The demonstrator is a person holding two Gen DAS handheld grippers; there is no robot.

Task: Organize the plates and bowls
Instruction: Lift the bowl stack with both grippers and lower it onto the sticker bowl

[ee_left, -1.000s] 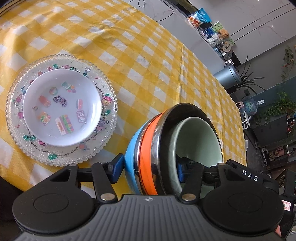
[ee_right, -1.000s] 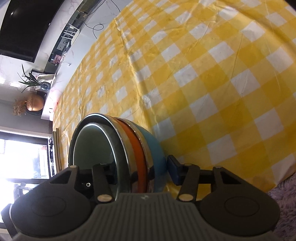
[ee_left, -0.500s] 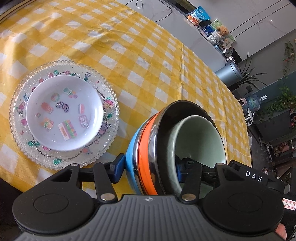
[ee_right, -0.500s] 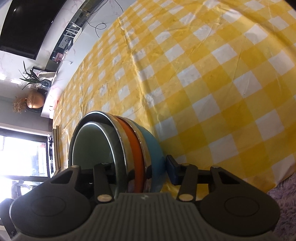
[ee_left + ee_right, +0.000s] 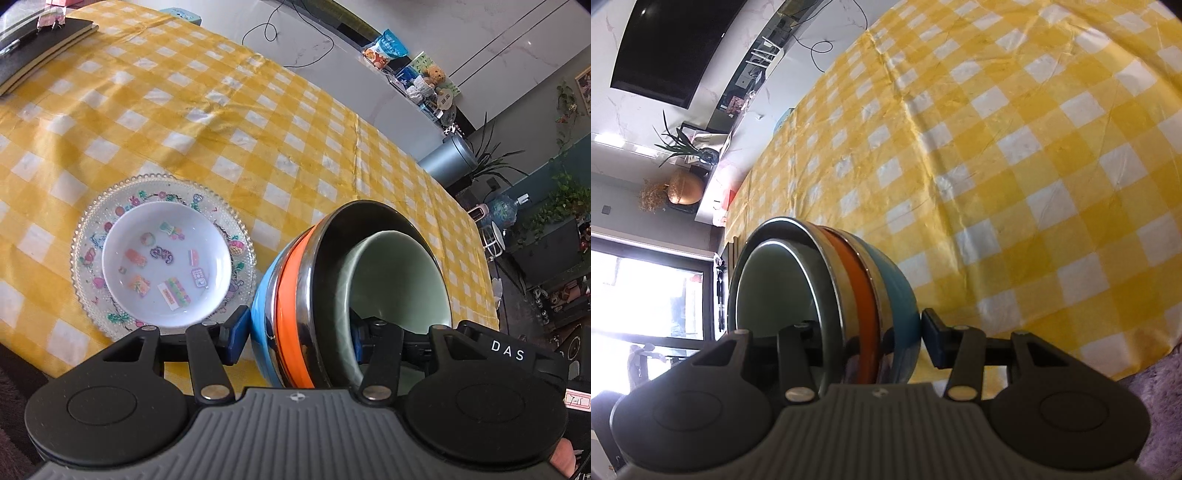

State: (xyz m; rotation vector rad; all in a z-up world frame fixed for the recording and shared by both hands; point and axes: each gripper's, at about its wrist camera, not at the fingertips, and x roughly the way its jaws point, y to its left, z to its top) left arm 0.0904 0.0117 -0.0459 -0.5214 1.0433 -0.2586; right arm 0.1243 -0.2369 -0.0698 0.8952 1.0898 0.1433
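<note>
Yellow-checked tablecloth (image 5: 258, 122) below, nested stack of blue, orange, steel and green bowls (image 5: 354, 291) clamped rim-wise by left gripper (image 5: 295, 334) and right gripper (image 5: 871, 338): could slip, tilted, onto sticker-decorated white plate (image 5: 166, 266) lower left.

We've got a yellow checked cloth (image 5: 1015, 155) over the worktop, a dark TV (image 5: 672, 48) on the marble-look wall, potted plants (image 5: 554, 206) around, and a bright window (image 5: 646, 295) blowing out.

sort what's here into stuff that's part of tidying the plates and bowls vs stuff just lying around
Job:
- nested stack of blue, orange, steel and pale green bowls
- white cartoon-print dish
- clear beaded glass plate under it

Lying about:
- black notebook
- snack bags on the far counter
- grey metal bin
</note>
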